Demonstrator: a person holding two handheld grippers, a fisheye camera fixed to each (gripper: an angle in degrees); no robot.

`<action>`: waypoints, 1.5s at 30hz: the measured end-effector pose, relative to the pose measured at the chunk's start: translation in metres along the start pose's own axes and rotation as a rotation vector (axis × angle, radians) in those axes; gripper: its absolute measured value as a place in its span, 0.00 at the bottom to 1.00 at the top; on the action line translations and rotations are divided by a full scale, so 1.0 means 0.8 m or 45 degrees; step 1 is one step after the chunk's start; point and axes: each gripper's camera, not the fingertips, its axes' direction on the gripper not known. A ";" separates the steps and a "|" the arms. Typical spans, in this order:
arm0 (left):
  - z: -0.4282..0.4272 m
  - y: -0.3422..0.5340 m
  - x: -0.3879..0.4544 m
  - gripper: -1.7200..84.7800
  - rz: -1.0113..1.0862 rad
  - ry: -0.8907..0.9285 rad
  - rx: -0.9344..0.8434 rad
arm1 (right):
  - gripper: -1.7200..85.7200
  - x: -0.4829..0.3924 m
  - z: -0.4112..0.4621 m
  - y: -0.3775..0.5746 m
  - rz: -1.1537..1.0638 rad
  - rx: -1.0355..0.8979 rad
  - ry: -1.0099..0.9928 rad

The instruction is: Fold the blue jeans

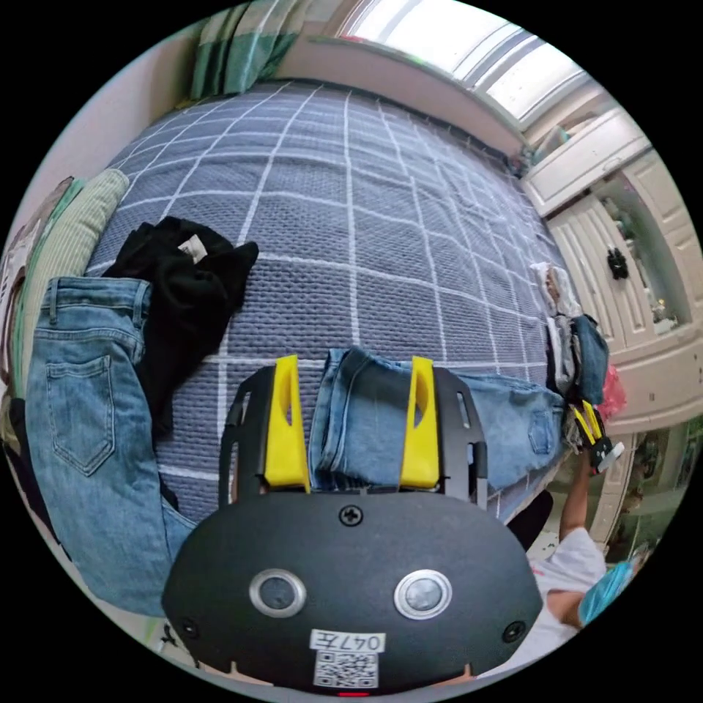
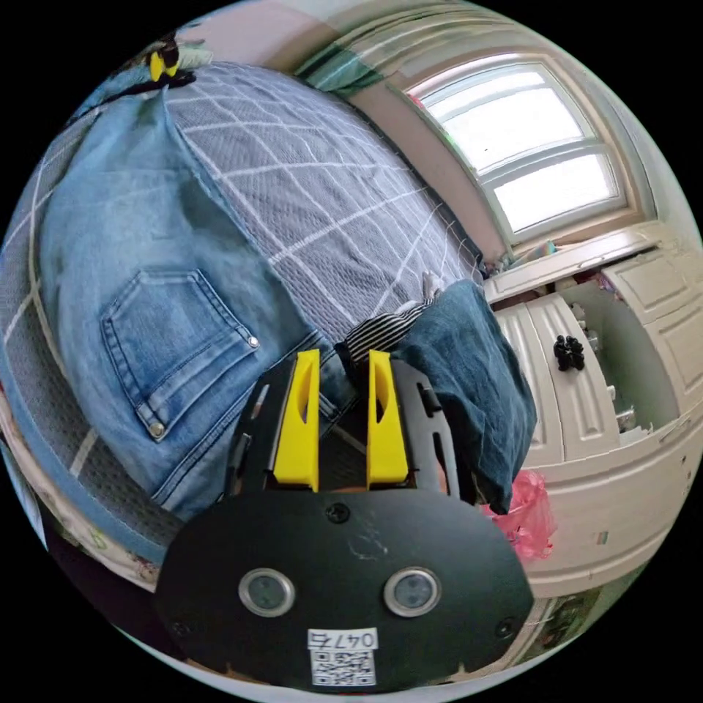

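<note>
On the bed (image 1: 351,220), blue jeans (image 1: 410,425) lie stretched along the near edge, a gripper at each end.

The left gripper (image 1: 354,417) has its jaws wide apart around the hem end, not pressing it. The right gripper (image 2: 339,421) is open at the waist end by the bed's edge, clamping nothing. A second pair of jeans (image 1: 80,432) and a black garment (image 1: 183,285) crowd one side; beyond them the cover lies bare.
</note>
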 end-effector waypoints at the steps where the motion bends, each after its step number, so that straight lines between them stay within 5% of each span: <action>1: -0.006 0.006 0.000 0.21 0.026 0.029 0.014 | 0.07 0.008 -0.022 0.005 0.056 0.094 -0.036; 11: 0.061 0.055 -0.034 0.21 0.012 0.126 -0.243 | 0.03 -0.059 -0.059 -0.009 -0.167 0.231 -0.424; 17: 0.065 0.051 -0.039 0.06 0.036 0.098 -0.189 | 0.03 -0.096 -0.071 -0.068 -0.303 0.299 -0.663; 24: 0.023 0.070 -0.029 0.03 0.081 0.200 -0.086 | 0.03 -0.109 -0.078 -0.045 -0.237 0.310 -0.684; 31: -0.031 0.104 -0.038 0.08 0.064 0.212 0.003 | 0.11 -0.080 -0.077 -0.011 -0.155 0.372 -0.830; 36: -0.014 0.083 -0.079 0.24 -0.132 0.184 -0.020 | 0.10 -0.095 -0.096 -0.022 -0.191 0.421 -0.906; 45: 0.036 0.115 -0.125 0.22 -0.392 0.455 -0.057 | 0.06 -0.099 -0.091 0.017 -0.162 0.522 -0.816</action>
